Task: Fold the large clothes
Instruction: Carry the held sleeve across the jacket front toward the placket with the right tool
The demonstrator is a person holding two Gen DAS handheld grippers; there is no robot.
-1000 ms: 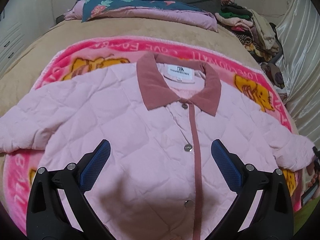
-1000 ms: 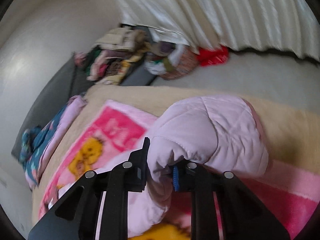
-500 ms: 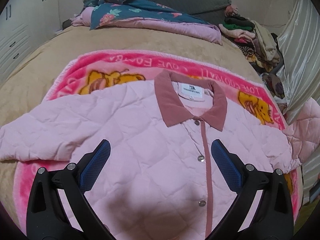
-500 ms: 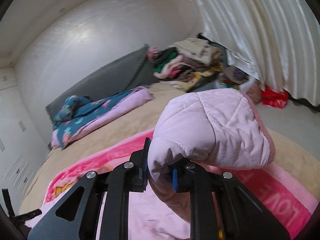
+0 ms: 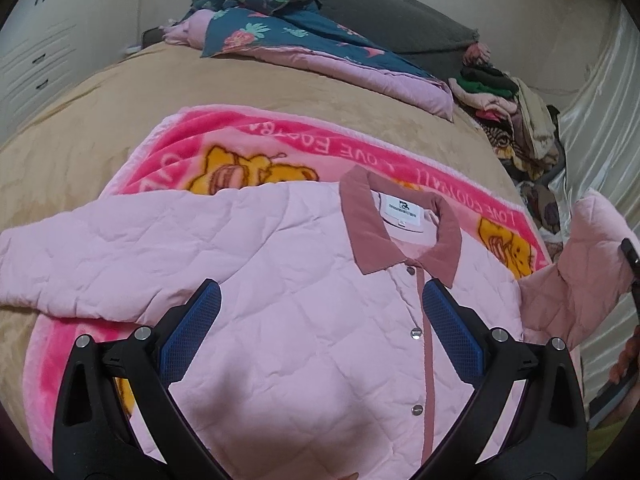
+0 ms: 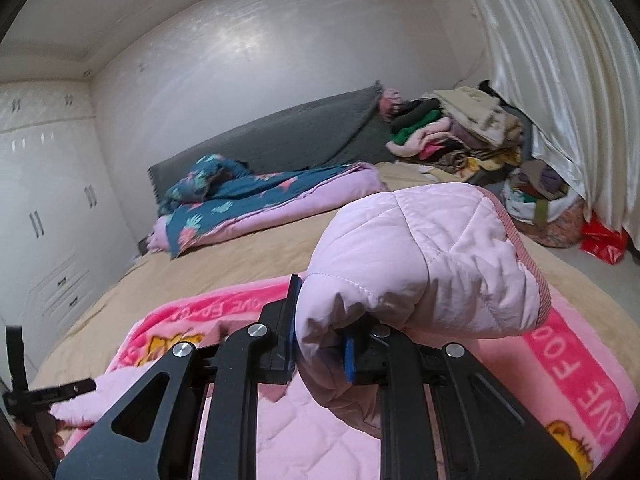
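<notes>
A pink quilted jacket (image 5: 304,304) with a dusty-rose collar (image 5: 368,236) lies buttoned, front up, on a pink cartoon blanket (image 5: 248,152). Its left sleeve (image 5: 100,256) lies spread flat. My left gripper (image 5: 320,320) is open and empty, hovering over the jacket's chest. My right gripper (image 6: 320,344) is shut on the jacket's right sleeve cuff (image 6: 420,264) and holds it lifted above the blanket. That raised sleeve also shows in the left wrist view (image 5: 588,264) at the right edge.
The blanket lies on a tan bed (image 5: 280,96). A folded teal and lilac quilt (image 5: 312,44) lies at the head by a grey headboard (image 6: 280,140). A heap of clothes (image 6: 456,128) and a basket (image 6: 548,212) stand by the curtain (image 6: 560,80). White wardrobes (image 6: 40,200) are at left.
My right gripper has lifted the sleeve cuff and swung it inward over the blanket. The left wrist view has shifted, with the jacket now lower and the raised sleeve in sight at right.
</notes>
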